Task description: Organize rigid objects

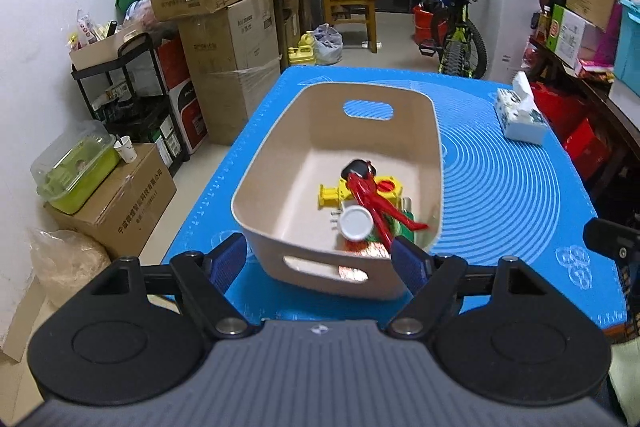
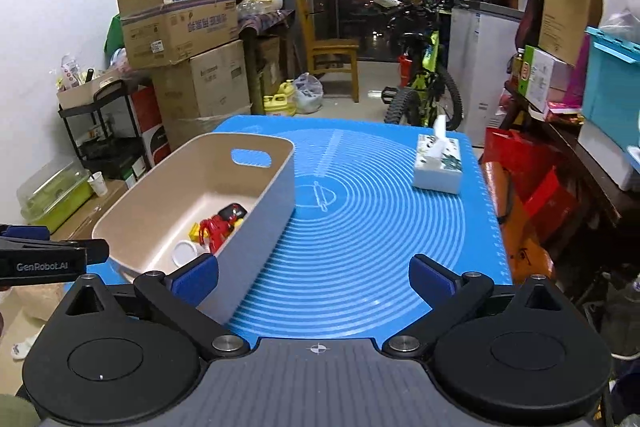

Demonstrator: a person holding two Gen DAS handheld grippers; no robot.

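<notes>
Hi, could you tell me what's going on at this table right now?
A person is tidying small rigid items with a handheld gripper in each hand. A beige bin on the blue mat already holds a red toy, a yellow block and a white lid, piled at one end. The left gripper and right gripper are both open and empty. Apart from the bin, only a tissue box sits on the mat.
</notes>
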